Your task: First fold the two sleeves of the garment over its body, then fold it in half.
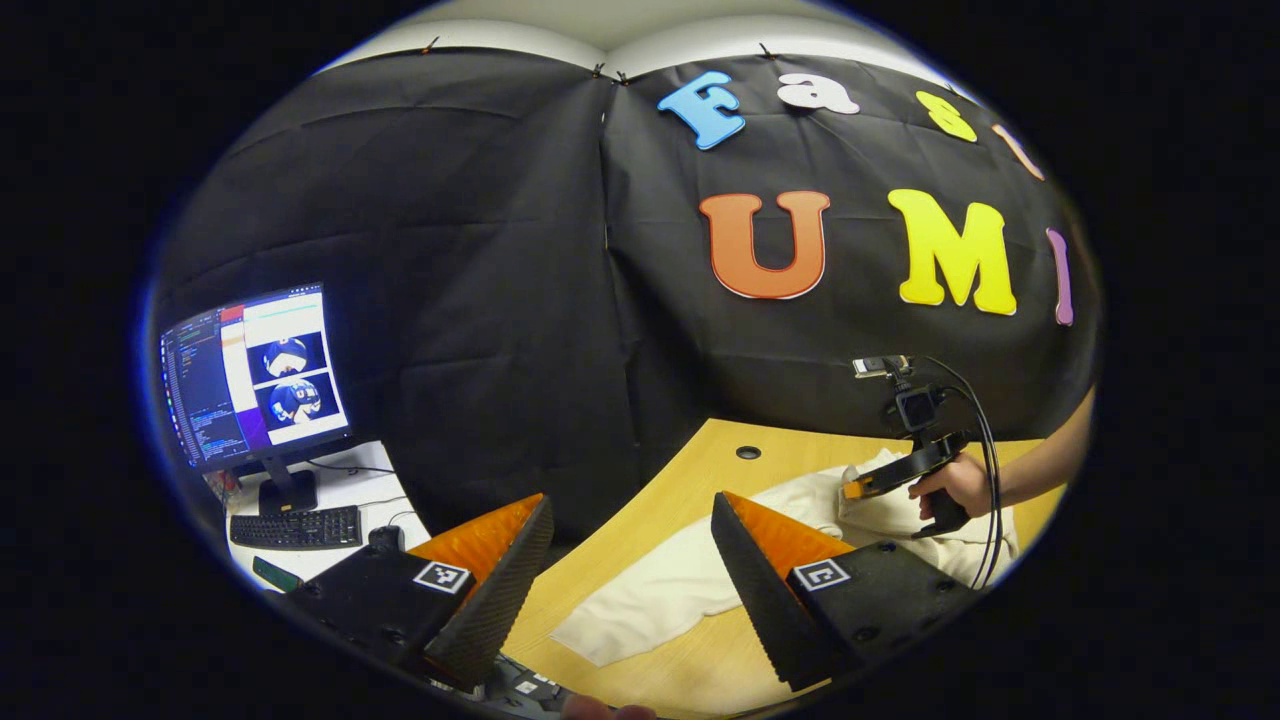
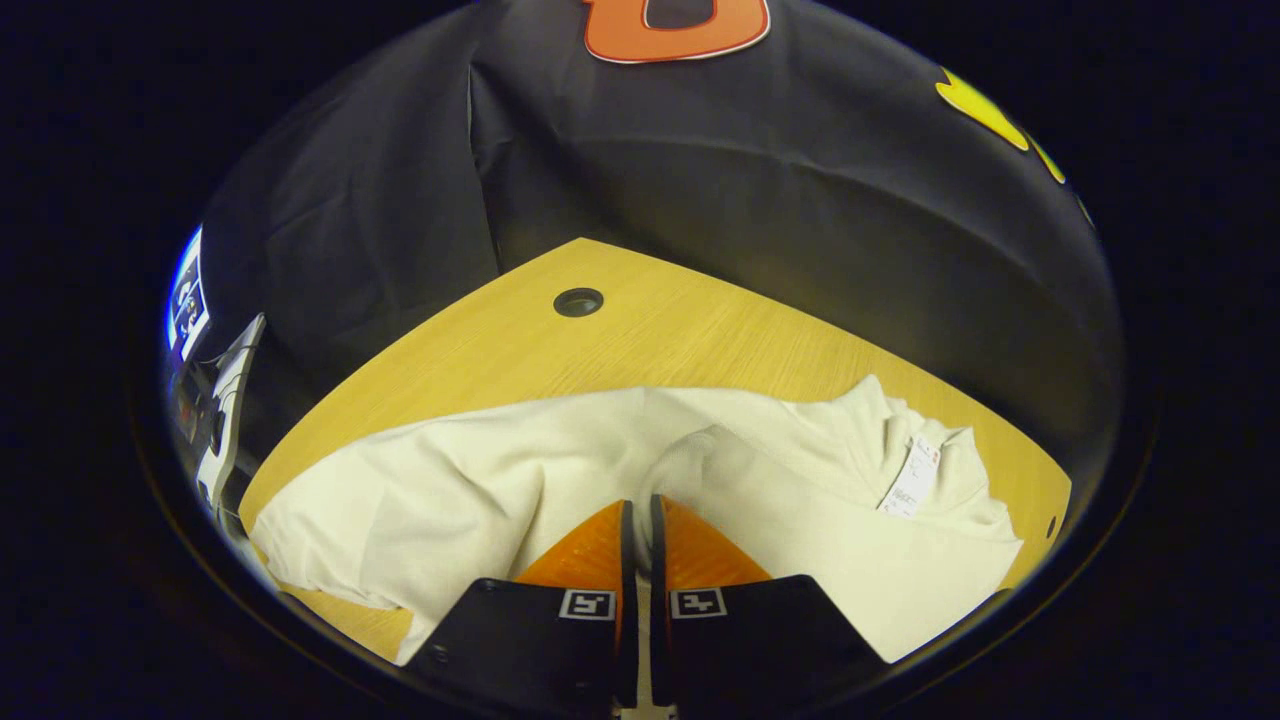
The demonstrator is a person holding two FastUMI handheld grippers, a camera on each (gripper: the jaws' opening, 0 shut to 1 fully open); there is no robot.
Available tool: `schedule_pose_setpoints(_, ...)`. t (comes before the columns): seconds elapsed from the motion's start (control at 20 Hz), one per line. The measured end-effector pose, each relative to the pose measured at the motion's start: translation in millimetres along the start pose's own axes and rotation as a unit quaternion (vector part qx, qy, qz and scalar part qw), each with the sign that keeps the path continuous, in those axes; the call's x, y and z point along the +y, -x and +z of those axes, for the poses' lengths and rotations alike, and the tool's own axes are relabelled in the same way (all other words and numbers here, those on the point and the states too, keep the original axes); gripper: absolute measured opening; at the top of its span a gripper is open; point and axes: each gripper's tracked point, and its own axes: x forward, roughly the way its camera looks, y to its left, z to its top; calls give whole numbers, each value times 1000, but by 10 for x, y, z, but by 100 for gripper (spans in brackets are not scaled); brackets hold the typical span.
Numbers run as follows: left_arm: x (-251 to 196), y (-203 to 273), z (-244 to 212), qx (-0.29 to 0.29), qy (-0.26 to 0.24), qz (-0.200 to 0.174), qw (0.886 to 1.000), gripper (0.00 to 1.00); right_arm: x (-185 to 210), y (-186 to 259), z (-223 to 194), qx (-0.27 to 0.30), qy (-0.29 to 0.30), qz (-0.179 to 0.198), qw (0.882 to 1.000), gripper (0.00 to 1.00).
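while left gripper point(image 1: 630, 540) hovers agape over table point(image 1: 700, 460), right gripper point(image 2: 636, 515) pinches garment point(image 2: 450, 480) fold.

Soft matt cloth garment point(image 2: 480, 480) on a smooth wood-grain table point(image 2: 700, 340), black cloth wall point(image 1: 520, 300) behind

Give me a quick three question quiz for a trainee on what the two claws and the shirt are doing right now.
1. True or false: the left claw is open and holds nothing.
2. Multiple choice: what is the right claw closed on? A) the table's edge B) a fold of the shirt C) a keyboard
3. Fill in: the shirt lies on a wooden ____.

Key
1. True: its fingers are spread wide, above the table.
2. B: in the right gripper view the fingers meet with cloth between them.
3. table
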Motion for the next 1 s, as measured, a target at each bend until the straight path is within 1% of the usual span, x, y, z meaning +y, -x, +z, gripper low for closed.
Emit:
schedule_pose_setpoints(0.05,8,-21,-18,1,-4,-2,1000,100,21,14,37,-8,-5,5,1000,7)
schedule_pose_setpoints(0.1,16,-39,-36,2,-4,-5,1000,100,100,48,99,-18,-14,19,1000,8)
schedule_pose_setpoints(0.15,8,-61,-48,2,-3,-8,1000,100,160,99,156,-26,-18,29,999,11)
schedule_pose_setpoints(0.2,5,-82,-54,2,0,-12,1000,100,178,146,197,-33,-11,33,999,18)
schedule_pose_setpoints(0.25,2,-98,-48,1,-1,-14,1000,100,196,218,217,-39,1,37,999,20)
schedule_pose_setpoints(0.3,18,-107,-43,-1,-3,-15,1000,100,219,294,257,-48,11,42,998,26)
schedule_pose_setpoints(0.4,37,-126,-54,-5,-8,-18,1000,100,204,503,353,-72,21,38,996,47)
schedule_pose_setpoints(0.5,40,-137,-119,0,-7,-27,1000,100,190,781,377,-91,25,39,995,49)
schedule_pose_setpoints(0.6,79,-112,-249,11,-14,-33,999,100,190,1093,392,-116,30,38,992,84)
schedule_pose_setpoints(0.7,127,-65,-382,19,-24,-39,999,100,217,1447,410,-142,30,41,988,84)
schedule_pose_setpoints(0.75,168,-45,-454,23,-29,-42,998,100,239,1644,422,-156,29,46,986,81)
schedule_pose_setpoints(0.8,210,-20,-525,28,-36,-43,998,100,256,1801,429,-167,29,49,984,80)
schedule_pose_setpoints(0.85,237,5,-605,34,-42,-45,997,100,276,1980,429,-179,29,54,982,84)
schedule_pose_setpoints(1.0,309,43,-912,67,-57,-57,995,100,358,2453,351,-197,21,72,978,84)
